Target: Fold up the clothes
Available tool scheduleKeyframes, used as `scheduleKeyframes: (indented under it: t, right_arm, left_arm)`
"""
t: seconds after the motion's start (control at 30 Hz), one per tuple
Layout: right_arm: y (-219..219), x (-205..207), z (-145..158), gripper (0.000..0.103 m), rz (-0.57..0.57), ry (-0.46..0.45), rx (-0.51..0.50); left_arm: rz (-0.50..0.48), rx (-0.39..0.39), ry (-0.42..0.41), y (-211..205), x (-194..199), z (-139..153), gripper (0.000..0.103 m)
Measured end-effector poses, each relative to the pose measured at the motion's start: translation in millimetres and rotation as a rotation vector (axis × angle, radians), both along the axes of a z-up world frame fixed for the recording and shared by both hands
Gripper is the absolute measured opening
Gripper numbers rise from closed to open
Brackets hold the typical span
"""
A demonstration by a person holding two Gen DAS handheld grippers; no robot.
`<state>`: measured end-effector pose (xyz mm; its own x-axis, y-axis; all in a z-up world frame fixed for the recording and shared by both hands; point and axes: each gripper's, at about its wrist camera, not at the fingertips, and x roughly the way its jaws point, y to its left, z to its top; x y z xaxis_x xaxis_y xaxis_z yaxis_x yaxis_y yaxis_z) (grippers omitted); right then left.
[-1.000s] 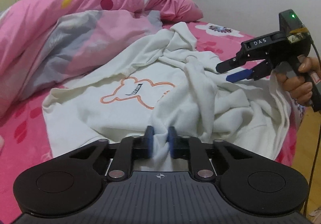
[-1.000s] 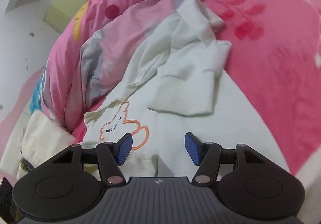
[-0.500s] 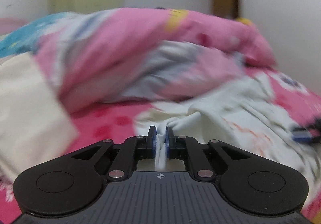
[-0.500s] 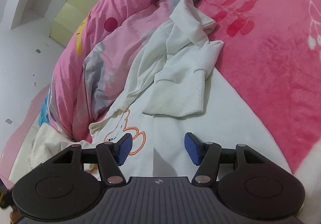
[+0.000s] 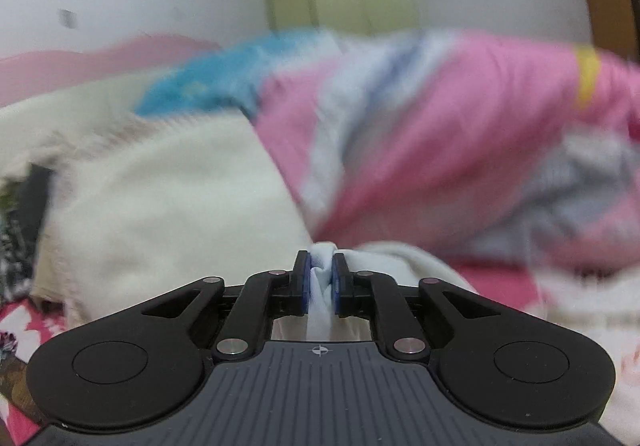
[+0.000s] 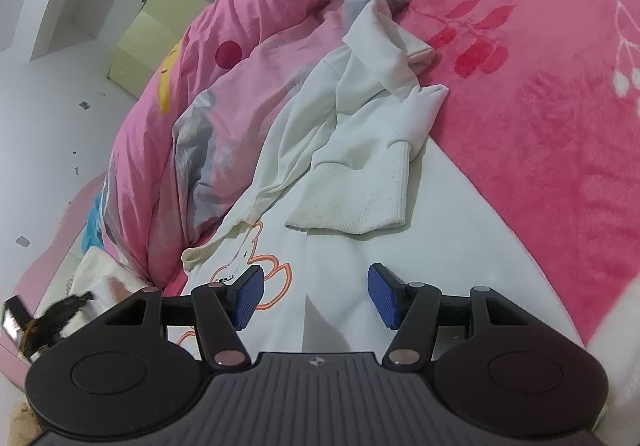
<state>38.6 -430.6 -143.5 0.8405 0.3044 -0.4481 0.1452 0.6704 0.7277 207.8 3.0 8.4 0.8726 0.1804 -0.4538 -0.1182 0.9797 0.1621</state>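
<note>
A white sweatshirt (image 6: 360,166) with an orange bear outline lies on the pink bed, one ribbed cuff (image 6: 352,198) folded across its body. In the left wrist view a bunched fold of the sweatshirt (image 5: 320,286) sits between the blue pads of my left gripper (image 5: 320,270). The pads still press on it as the jaws are opening slightly. That view is blurred by motion. My right gripper (image 6: 316,290) hovers open just above the sweatshirt's flat body, near the bear print, with nothing between its fingers.
A rumpled pink quilt (image 6: 192,86) is heaped along the far side of the bed. Its blurred shape (image 5: 440,150) fills the left wrist view, next to a cream blanket (image 5: 160,206). Pink floral bedding (image 6: 540,126) stretches to the right. A yellow-green cabinet (image 6: 160,30) stands by the wall.
My left gripper has swung left and turned with the sweatshirt fold, so it now faces the cream blanket and quilt. The sweatshirt body is drawn flatter. The right gripper stayed put.
</note>
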Motion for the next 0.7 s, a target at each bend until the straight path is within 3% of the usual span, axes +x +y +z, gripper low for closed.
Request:
scheduleKeyframes:
  t: [0.03, 0.13, 0.2, 0.23, 0.4, 0.7]
  right_arm:
    - [0, 0, 0, 0.060, 0.000, -0.001, 0.000]
    - [0, 0, -1, 0.060, 0.001, -0.002, -0.002]
    - [-1, 0, -1, 0.060, 0.003, -0.001, -0.002]
    - [-1, 0, -1, 0.060, 0.003, 0.001, -0.003]
    - [-1, 2, 0, 0.060, 0.000, 0.010, -0.001]
    - [-1, 2, 1, 0.060, 0.000, 0.010, -0.002]
  left_arm:
    - [-0.023, -0.003, 0.052, -3, 2, -7, 0.017]
    - [-0.053, -0.007, 0.127, -8, -8, -26, 0.041]
    - [-0.046, -0.011, 0.131, -9, -20, -32, 0.068]
    - [-0.041, -0.017, 0.124, -8, -27, -33, 0.073]
    - [-0.065, -0.095, 0.104, -5, -51, -26, 0.080]
    - [-0.154, -0.141, 0.116, -23, -69, -17, 0.083]
